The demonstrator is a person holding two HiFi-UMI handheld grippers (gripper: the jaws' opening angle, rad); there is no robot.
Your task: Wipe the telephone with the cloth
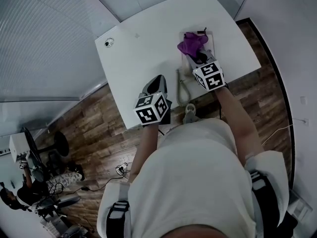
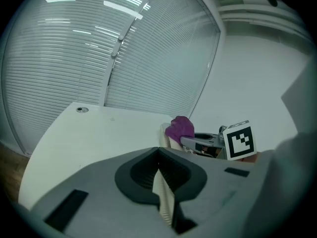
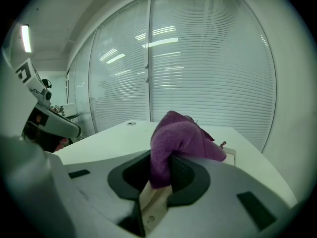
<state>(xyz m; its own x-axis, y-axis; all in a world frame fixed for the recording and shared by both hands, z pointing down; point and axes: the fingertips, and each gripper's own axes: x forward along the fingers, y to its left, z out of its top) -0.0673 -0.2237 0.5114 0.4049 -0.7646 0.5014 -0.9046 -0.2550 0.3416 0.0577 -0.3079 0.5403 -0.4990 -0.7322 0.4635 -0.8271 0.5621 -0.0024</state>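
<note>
The pale telephone (image 1: 186, 63) sits at the right side of the white table (image 1: 143, 48), and its coiled cord (image 1: 183, 89) trails toward the near edge. A purple cloth (image 1: 191, 43) lies bunched over the phone's far part. My right gripper (image 1: 199, 56) is over the phone, shut on the cloth (image 3: 179, 142); the phone's corner (image 3: 232, 155) shows just past the cloth. My left gripper (image 1: 157, 80) hovers over the table to the left of the phone, shut with nothing between its jaws (image 2: 159, 170). From it I see the cloth (image 2: 180, 128) and the right gripper (image 2: 210, 142).
A round cable grommet (image 1: 109, 42) is set in the table's far left corner. Window blinds (image 2: 124, 53) run behind the table. Wooden floor (image 1: 99, 128) lies to the left, where another person (image 1: 25, 187) sits among equipment.
</note>
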